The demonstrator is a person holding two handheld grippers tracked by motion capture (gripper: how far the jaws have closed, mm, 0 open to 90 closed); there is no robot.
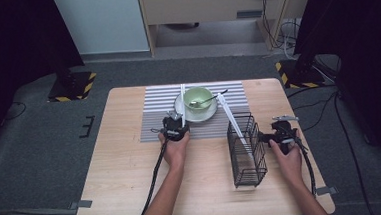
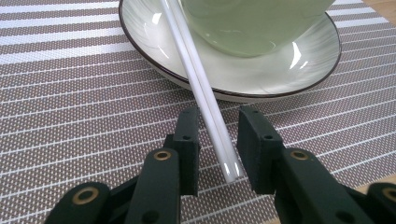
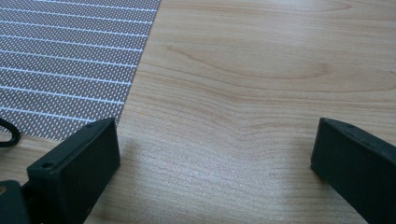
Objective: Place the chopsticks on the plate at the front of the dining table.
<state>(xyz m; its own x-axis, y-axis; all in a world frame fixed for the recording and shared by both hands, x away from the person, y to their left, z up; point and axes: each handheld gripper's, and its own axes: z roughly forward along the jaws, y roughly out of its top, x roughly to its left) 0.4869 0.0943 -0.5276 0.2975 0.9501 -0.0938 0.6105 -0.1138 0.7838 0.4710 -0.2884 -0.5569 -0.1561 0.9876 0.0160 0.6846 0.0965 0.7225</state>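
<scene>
I have the white chopsticks [image 2: 205,95] lying between the jaws of my left gripper [image 2: 215,144]; the jaws stand slightly apart on either side of the pair, and I cannot tell whether the pads touch them, so it reads as open around the near ends. The chopsticks rest with their near tips over the striped placemat [image 2: 70,107] and run away from me, up over the rim of the saucer [image 2: 275,77] and past the left side of the green bowl [image 2: 252,23] that sits on it. From the high view, the chopsticks [image 1: 182,100] lie along the left edge of the saucer [image 1: 181,110], with the left gripper [image 1: 174,127] just near of them, and a spoon [image 1: 205,100] rests in the bowl [image 1: 198,98] with its handle pointing right.

To the right of the saucer, a black wire basket [image 1: 246,149] stands on the table [image 1: 127,166], with another white stick [image 1: 232,120] leaning into it from the far side. My right gripper [image 1: 273,136] sits just right of the basket; its jaws are spread wide over bare wood [image 3: 233,93], holding nothing, with the placemat's corner [image 3: 70,56] off to its far left.
</scene>
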